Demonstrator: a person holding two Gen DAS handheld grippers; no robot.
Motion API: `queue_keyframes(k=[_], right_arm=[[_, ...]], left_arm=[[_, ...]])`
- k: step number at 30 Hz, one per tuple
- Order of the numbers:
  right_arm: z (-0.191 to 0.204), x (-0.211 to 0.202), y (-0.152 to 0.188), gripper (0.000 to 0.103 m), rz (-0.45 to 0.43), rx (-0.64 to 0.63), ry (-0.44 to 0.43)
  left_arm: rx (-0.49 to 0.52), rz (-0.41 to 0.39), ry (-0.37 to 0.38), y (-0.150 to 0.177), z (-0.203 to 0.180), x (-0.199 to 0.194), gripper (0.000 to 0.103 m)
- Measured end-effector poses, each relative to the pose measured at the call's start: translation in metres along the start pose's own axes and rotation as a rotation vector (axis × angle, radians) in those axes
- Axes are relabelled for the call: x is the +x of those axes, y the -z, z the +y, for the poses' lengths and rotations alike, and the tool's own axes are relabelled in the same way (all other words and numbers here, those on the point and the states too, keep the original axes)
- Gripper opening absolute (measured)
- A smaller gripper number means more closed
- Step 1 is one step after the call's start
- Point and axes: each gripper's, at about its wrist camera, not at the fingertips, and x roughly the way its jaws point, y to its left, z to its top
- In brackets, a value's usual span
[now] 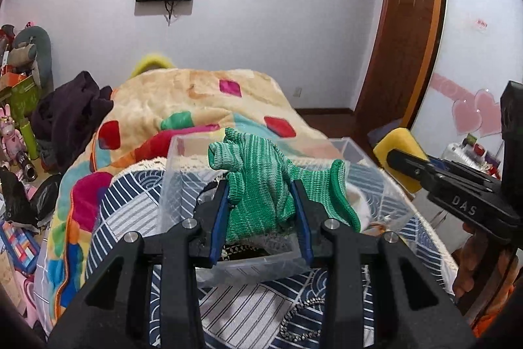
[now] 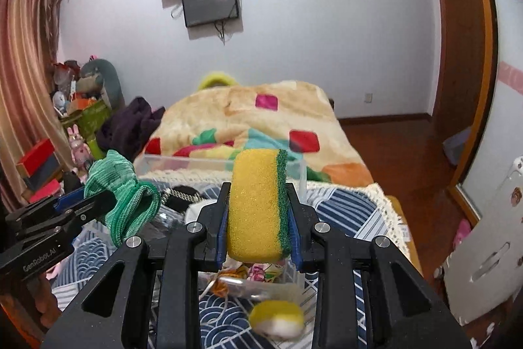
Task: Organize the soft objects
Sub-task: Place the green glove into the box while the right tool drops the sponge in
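On a bed spread with a blue-and-white wave-print cloth (image 1: 248, 309) and a plush patchwork blanket (image 2: 281, 110), the left gripper (image 1: 261, 211) pinches a knitted green glove (image 1: 261, 185) above the clear plastic bin (image 1: 170, 185) while the right gripper (image 2: 258, 218) clamps a porous yellow sponge (image 2: 251, 205)

The right gripper (image 1: 405, 164) reads "DAS", the left gripper (image 2: 98, 205) "GenRobot.AI"

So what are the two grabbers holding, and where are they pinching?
The left gripper pinches a green glove around its bunched middle. The right gripper squeezes a yellow sponge by its flat sides, low down.
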Motion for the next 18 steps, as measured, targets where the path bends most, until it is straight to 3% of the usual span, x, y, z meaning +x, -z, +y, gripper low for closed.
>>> queue_keyframes(k=[6, 12, 18], right_arm=[[-0.004, 0.026, 0.013, 0.027, 0.098, 0.009, -0.003], [-0.005, 0.032, 0.016, 0.027, 0.137, -0.008, -0.006], [-0.003, 0.028, 0.017, 0.027, 0.151, -0.026, -0.006]], left_arm=[[0.031, 0.042, -0.018, 0.006, -0.005, 0.023, 0.036], [0.061, 0.078, -0.027, 0.011, -0.011, 0.038, 0.037], [0.076, 0.088, -0.024, 0.013, -0.015, 0.035, 0.046]])
